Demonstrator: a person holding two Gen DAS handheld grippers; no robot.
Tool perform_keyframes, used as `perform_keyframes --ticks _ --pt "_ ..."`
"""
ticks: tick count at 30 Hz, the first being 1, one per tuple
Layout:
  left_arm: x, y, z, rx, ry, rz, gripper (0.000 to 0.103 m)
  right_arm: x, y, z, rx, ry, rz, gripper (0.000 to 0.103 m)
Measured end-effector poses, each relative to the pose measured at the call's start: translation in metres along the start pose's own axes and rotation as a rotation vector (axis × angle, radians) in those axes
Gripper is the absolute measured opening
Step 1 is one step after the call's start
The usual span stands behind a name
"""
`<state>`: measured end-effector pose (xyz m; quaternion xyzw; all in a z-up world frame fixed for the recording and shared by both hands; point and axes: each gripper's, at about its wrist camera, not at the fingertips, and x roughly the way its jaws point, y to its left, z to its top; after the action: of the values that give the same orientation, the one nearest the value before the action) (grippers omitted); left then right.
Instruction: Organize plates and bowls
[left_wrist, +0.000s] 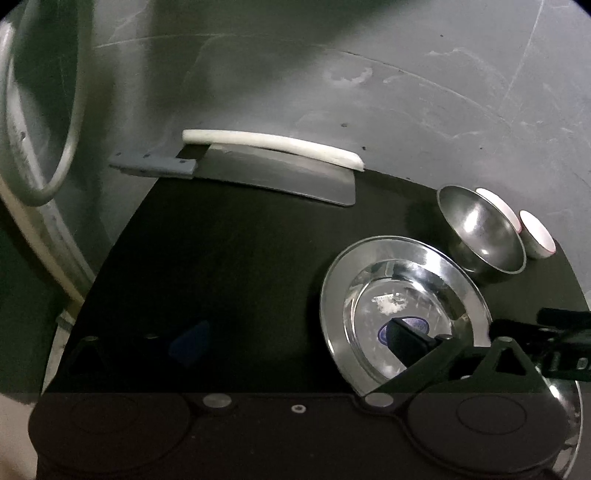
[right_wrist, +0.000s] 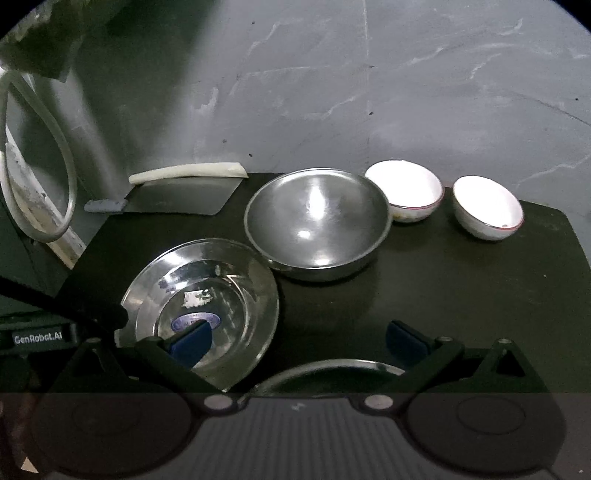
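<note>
Both claws sit low over the dark counter and both gape wide with nothing between the pads. The right gripper has its left blue pad hanging over the near rim of the steel plate, while its right pad stands clear over bare counter. A second steel rim curves just beneath the gap between them (only a sliver shows, so I cannot tell what dish that is). The plate lies forward and to the left of this claw, the big steel bowl straight ahead past it, touching or nearly touching the plate's far edge, and two white bowls stand in a row further right along the wall. From the left gripper the same plate sits off to the right, one finger reaching over its well, the other over empty dark surface on the left. My read: the plate is the piece in play, and the right claw is nearer for a rim pinch, needing only a small slide leftward. The cleaver by the white board lies well clear at the back.
</note>
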<state>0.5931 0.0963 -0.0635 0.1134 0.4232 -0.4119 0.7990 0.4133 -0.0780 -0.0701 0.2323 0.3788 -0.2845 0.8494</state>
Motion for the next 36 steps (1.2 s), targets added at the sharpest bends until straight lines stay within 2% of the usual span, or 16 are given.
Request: perform_keyframes --ticks 6,12,18,26,28,30,32,36 --pt "0.005 -0.001 0.003 0.015 0.014 -0.031 0.096 0.01 0.012 -0.003 -0.015 0.031 -0.006 0.083" --pt "0.009 -0.001 0.005 0.018 0.026 -0.059 0.093 0.015 0.021 -0.006 -0.016 0.055 0.002 0.071" --pt "0.012 -0.005 0.007 0.025 0.027 -0.082 0.086 0.019 0.023 -0.004 -0.017 0.065 0.0 0.066" --pt "0.011 -0.011 0.007 0.043 0.029 -0.109 0.064 0.023 0.029 -0.001 -0.042 0.073 0.006 0.053" --pt "0.011 -0.012 0.007 0.046 0.035 -0.117 0.052 0.023 0.03 -0.001 -0.049 0.071 0.006 0.049" --pt "0.011 -0.012 0.007 0.047 0.04 -0.128 0.046 0.023 0.031 -0.001 -0.053 0.068 0.006 0.043" --pt "0.01 -0.013 0.007 0.048 0.037 -0.119 0.043 0.022 0.031 -0.002 -0.057 0.064 0.002 0.041" --pt "0.008 -0.012 0.005 0.067 0.025 -0.087 0.027 0.021 0.029 -0.002 -0.051 0.057 0.006 0.035"
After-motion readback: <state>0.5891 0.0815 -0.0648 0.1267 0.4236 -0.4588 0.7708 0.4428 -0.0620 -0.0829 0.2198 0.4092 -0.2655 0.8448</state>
